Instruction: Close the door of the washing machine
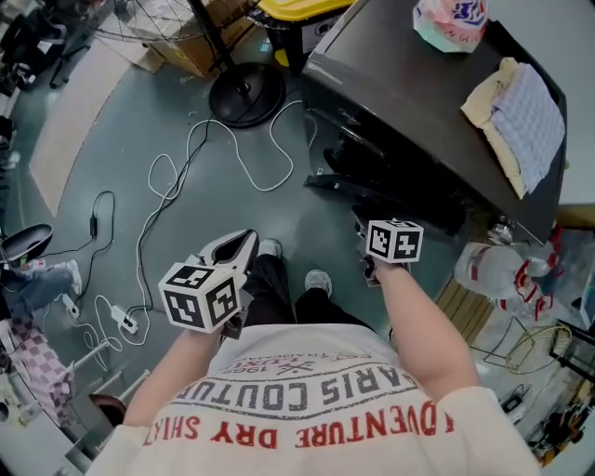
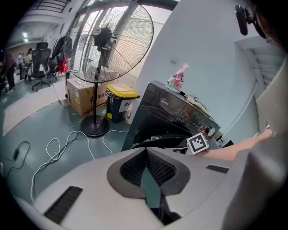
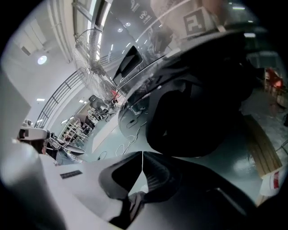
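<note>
A dark washing machine stands at the upper right of the head view, its front door swung open and hanging low toward me. My right gripper is right at that door, shut with nothing in it. In the right gripper view the shut jaws are just under the door's dark round window. My left gripper hovers over the floor left of the door, also shut and empty. The left gripper view has its closed tips in front of the machine.
White cables and a power strip lie on the grey floor to the left. A fan's round base, a cardboard box and a yellow-lidded bin stand beyond. A cloth lies on the machine. Bottles sit at right.
</note>
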Available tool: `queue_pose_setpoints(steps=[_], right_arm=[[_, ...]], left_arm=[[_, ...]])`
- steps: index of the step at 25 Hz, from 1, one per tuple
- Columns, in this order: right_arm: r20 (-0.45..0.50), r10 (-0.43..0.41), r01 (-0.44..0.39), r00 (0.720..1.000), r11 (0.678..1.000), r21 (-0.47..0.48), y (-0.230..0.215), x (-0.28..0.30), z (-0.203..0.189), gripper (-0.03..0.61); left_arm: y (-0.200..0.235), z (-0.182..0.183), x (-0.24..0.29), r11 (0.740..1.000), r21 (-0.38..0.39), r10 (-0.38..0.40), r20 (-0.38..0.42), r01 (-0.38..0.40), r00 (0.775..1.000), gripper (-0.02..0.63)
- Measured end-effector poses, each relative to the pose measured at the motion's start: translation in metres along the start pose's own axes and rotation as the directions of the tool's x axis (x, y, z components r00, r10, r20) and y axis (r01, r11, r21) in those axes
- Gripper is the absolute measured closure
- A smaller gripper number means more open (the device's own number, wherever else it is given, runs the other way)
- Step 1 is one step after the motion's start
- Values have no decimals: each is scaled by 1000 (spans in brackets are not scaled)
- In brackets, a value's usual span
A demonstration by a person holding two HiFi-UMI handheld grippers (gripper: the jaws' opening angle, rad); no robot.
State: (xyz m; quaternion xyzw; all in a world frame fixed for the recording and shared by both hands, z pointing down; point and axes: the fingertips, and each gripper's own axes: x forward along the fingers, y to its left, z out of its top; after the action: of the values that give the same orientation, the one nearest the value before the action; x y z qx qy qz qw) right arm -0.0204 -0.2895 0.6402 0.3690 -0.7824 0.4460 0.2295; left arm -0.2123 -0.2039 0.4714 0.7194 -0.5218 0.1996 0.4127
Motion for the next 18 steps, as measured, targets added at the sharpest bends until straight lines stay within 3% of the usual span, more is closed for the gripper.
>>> queue_pose_setpoints(steps=[9,18], right_arm=[[93,-98,86,991,988,132,-11,6,26,554],[187,-255,184,949,926,329,-23,3,40,554]], left_arm=[[29,29,15,995,67,-66,-79,72,995,583],[59,62,27,977,158,-121,-153,146,981,583]])
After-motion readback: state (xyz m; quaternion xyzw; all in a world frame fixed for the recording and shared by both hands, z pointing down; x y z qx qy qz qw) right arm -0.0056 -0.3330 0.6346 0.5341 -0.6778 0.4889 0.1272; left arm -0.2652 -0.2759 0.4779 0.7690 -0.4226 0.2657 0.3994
